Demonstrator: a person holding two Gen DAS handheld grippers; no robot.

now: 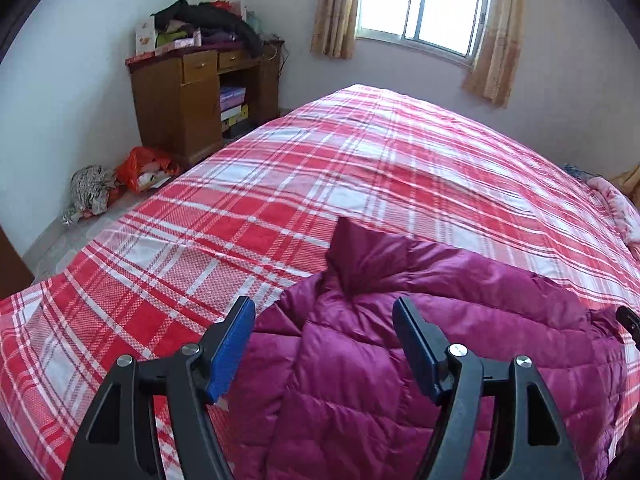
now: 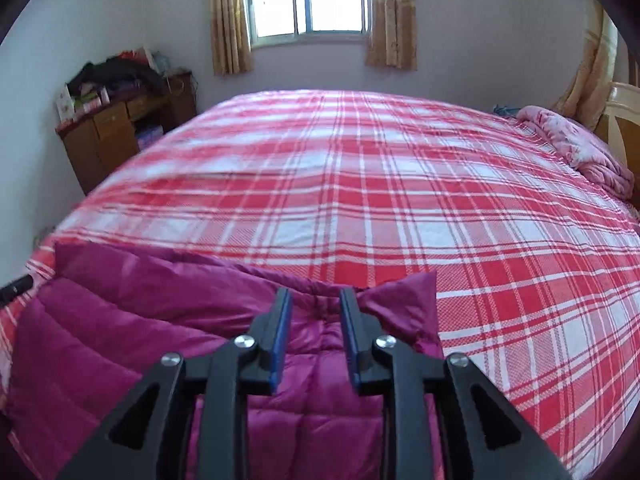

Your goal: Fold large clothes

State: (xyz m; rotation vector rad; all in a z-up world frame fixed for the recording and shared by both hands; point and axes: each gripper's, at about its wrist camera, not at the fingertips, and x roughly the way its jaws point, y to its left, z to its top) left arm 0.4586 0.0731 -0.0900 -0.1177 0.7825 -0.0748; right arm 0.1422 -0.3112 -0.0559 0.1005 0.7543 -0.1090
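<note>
- The left tongs, black-armed with blue pads, were seen spread wide above the near part of a quilted magenta down jacket; nothing was gripped between them.
- The right tongs were seen parted by a narrower gap, with puffed jacket fabric visible behind the gap; the pads were not seen pressing on it, so they were taken as released.
- The magenta jacket was laid flat on the near side of a bed covered by a red-and-white plaid sheet, with its quilted panels facing up.
- A flap of the jacket was seen standing up as a point at its far edge in the left wrist view, and a squarish flap was seen beyond the right tongs in the right wrist view.
- A black tip of the other tool was glimpsed at the edge of each view.
- A crumpled pink floral blanket was left at the far right of the bed, well apart from the jacket.
- A brown wooden cabinet, heaped with dark clothes and boxes, was set against the wall to the left of the bed.
- An orange plastic bag and a patterned bundle were left on the floor beside the cabinet.
- A bright window with beige curtains was seen in the far wall.
</note>
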